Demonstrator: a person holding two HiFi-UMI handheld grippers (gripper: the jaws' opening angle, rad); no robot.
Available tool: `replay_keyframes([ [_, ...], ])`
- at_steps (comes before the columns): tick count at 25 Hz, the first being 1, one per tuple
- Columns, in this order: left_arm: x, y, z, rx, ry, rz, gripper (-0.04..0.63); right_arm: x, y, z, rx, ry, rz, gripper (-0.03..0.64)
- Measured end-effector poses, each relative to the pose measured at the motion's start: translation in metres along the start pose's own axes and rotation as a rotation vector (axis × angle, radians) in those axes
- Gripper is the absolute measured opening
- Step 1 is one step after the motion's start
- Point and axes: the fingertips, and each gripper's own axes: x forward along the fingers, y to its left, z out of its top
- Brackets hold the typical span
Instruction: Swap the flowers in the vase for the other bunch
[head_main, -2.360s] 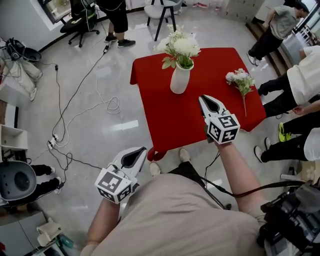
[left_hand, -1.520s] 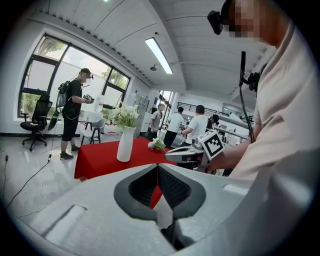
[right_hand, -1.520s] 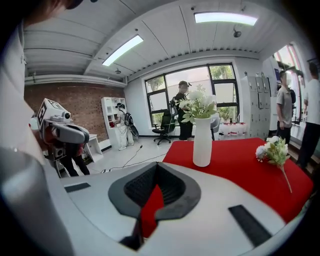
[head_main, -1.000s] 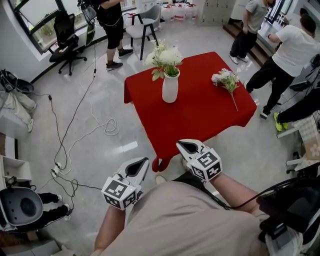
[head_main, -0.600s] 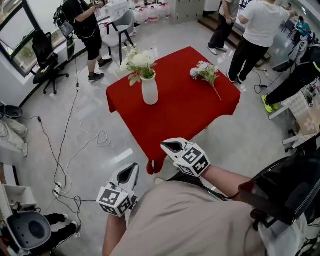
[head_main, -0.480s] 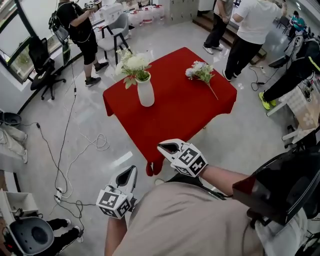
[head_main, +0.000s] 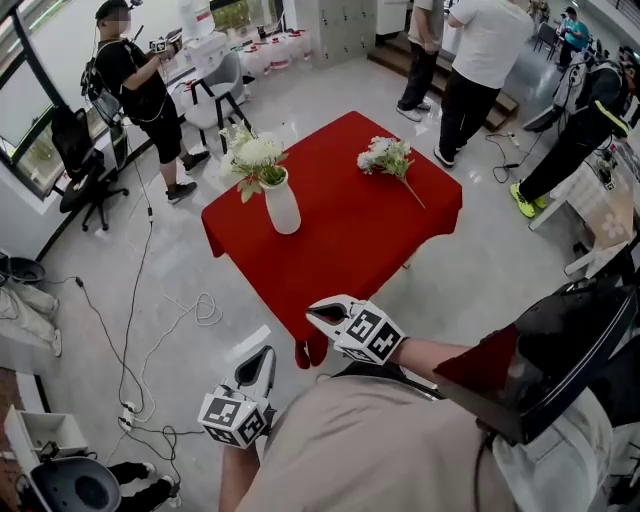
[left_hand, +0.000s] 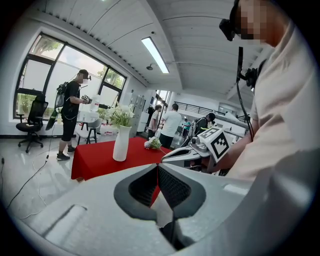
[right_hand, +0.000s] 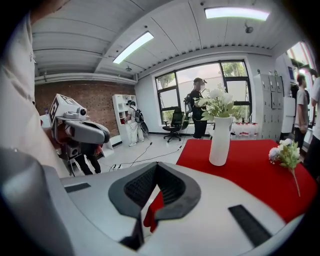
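Currently both tongs are narrow. The left gripper (head_main: 264, 356) and the right gripper (head_main: 313, 312) each have their jaws together with nothing between them. Both are held close to the body at 6 o'clock, well apart from the red table (head_main: 350, 240).

Location of task items:
- The vase (head_main: 281, 203) stands upright at the table's 9 o'clock side, near the edge, with white flowers (head_main: 254, 155) in it.
- The loose bunch (head_main: 386, 156) lies flat at about 1 o'clock, its stem pointing toward 4 o'clock.

One bunch in the vase and one on the cloth fits a swap still to be made as well as one already completed. The views do not settle which.

Probable hazards:
- Tip-over. The vase is tall, narrow and top-heavy. A sideways pull on the stems or a knock from a gripper body would likely send it off the 9 o'clock edge.
- Slip. The loose stem looks thin and may slide or bend between hard jaws.
- Cloth drag. A snag on the overhanging cloth would shift both items.
- Floor. The cables (head_main: 150, 300) at 9 o'clock and the bystanders (head_main: 475, 50) at 1 o'clock restrict footing.
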Motion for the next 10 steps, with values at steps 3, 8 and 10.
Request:
replay_keyframes([
  [3,0.0004,-0.0036,-0.0011,0.001,0.004,-0.008,0.008,-0.0005,0.0004,0.0007,-0.002,0.004,0.001,0.011],
  [8,-0.0010,-0.0046,0.0001,0.001,0.002,-0.008,0.008,-0.0009,0.0013,0.0013,-0.006,0.008,0.003,0.011],
  [10,-0.0015,-0.0042,0.0020,0.000,0.000,-0.006,0.008,-0.0010,0.0013,0.0024,-0.009,0.009,0.006,0.011],
])
